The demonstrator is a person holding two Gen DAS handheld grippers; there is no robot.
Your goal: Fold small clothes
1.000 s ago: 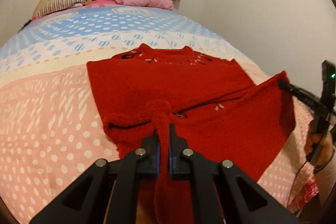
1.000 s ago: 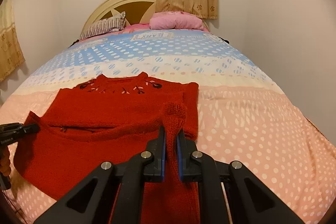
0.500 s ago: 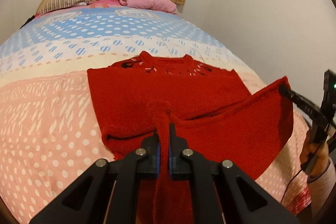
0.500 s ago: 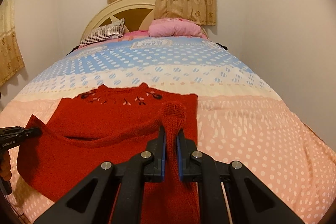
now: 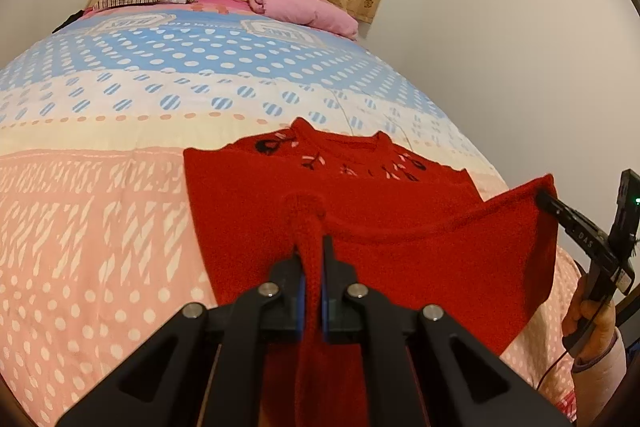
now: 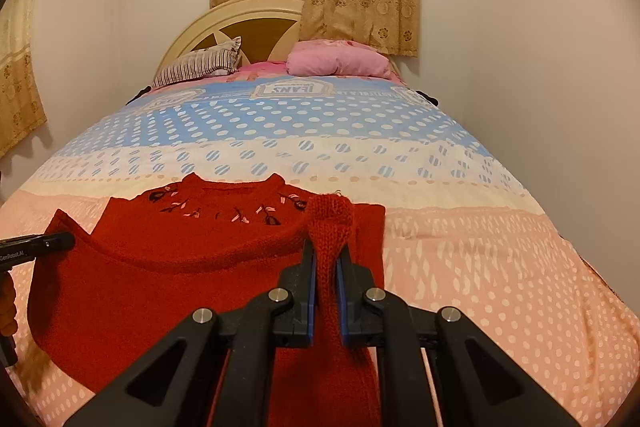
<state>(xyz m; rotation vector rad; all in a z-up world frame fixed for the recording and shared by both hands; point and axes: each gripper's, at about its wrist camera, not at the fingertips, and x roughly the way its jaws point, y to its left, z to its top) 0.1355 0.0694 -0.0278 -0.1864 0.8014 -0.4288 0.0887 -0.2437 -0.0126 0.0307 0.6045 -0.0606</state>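
1. Your red sweater point(image 5: 400, 211) lies across the lower centre of both views, on the pink, dotted part of the bedspread point(image 5: 100, 227). Its embroidered neckline points toward the top of the frame and rests flat; the hem end is raised off the bed.

2. The fold looks underway, not finished: the lifted hem hangs as a sagging band between your two grips, and it is not yet laid over the chest. Carrying it toward the neckline, setting it down and smoothing it are left. Whether the sleeves are already tucked under is hard to say, since the raised cloth hides that area.

3. Your left gripper point(image 5: 313, 267) is clenched on one hem corner; the knit bunches up through the jaws at the bottom centre of the left wrist view.

4. Your right gripper point(image 6: 326, 263) is likewise clamped on the other corner, a ridge of fabric poking out above its tips at the bottom centre of the right wrist view.

5. Beyond the garment, a striped pillow point(image 6: 200, 65) and a pink pillow point(image 6: 338, 59) sit by the headboard, well apart from the work.
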